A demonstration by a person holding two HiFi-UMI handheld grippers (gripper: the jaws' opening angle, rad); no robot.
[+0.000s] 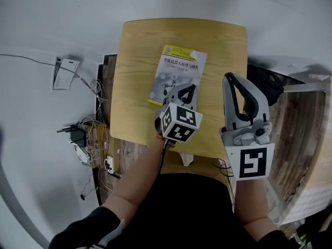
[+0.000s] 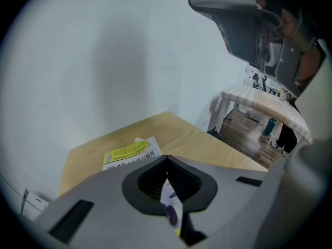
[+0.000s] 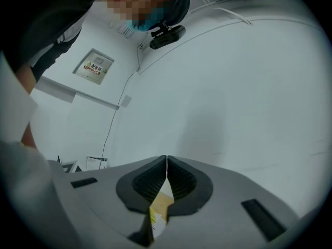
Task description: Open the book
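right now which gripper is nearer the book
Left. The left gripper, jaws together, hangs over the book's near right corner. The right gripper, also shut, is off to the book's right, above the table's right side, apart from it.

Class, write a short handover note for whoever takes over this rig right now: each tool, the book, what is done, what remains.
Left tool: shut, empty, above the book's near end; contact unclear.
Right tool: shut, empty, to the right of the book.
Book: closed, cover up, flat on the wooden table.
Done: nothing yet.
Left: lift the cover and open the book.
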